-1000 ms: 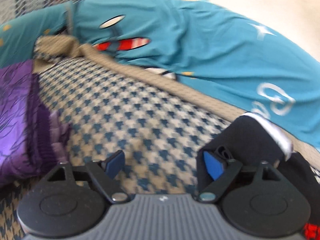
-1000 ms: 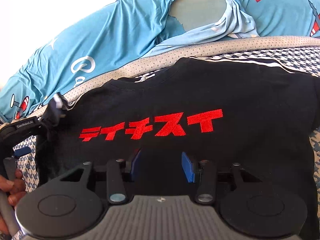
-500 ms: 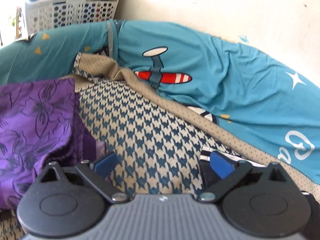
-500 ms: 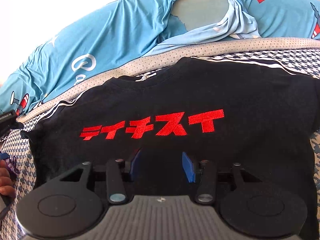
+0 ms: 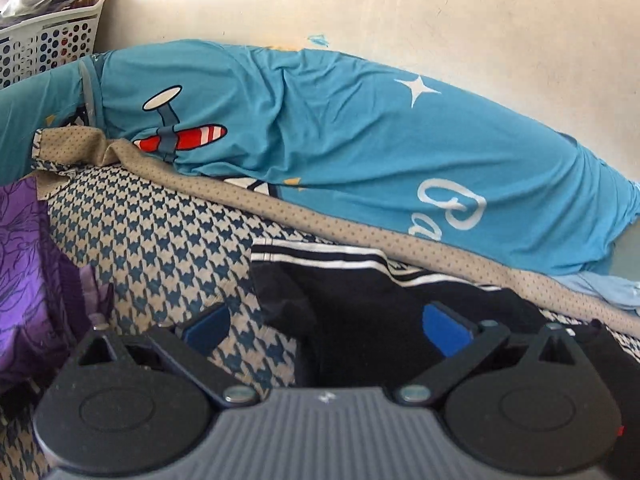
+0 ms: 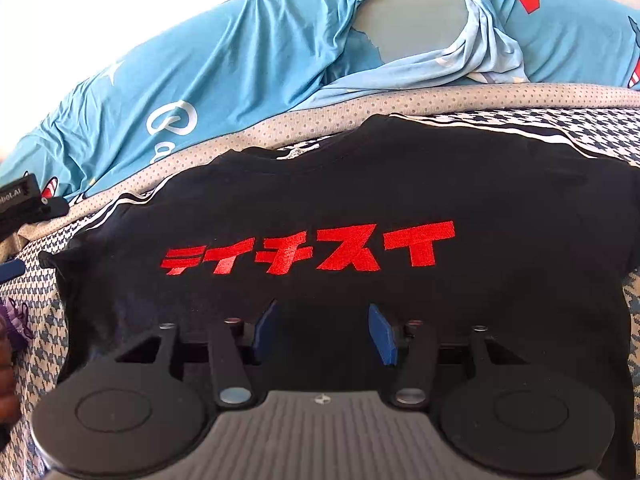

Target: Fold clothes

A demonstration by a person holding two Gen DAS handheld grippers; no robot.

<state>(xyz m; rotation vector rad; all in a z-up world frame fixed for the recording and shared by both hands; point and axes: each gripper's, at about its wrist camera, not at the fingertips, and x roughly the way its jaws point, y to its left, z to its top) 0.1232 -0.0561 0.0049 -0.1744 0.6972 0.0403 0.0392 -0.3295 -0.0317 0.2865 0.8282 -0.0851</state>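
Observation:
A black T-shirt (image 6: pixel 360 184) with red lettering lies flat, front up, on a houndstooth blanket (image 6: pixel 592 128). Its sleeve with white stripes shows in the left wrist view (image 5: pixel 352 280). My left gripper (image 5: pixel 324 320) is open and empty, low over the sleeve's edge, with its right finger over the black cloth and its left finger over the blanket (image 5: pixel 160 240). My right gripper (image 6: pixel 324 332) is open and empty, just above the shirt's lower front. The left gripper's body shows at the left edge of the right wrist view (image 6: pixel 20 204).
A blue sheet with plane prints (image 5: pixel 360 140) covers a bolster along the wall behind the blanket. A purple garment (image 5: pixel 28 272) lies at the left. A white laundry basket (image 5: pixel 48 40) stands in the far left corner.
My left gripper let go of the shirt's striped sleeve, which now lies flat on the blanket, and drew back left and low. My right gripper has stayed still.

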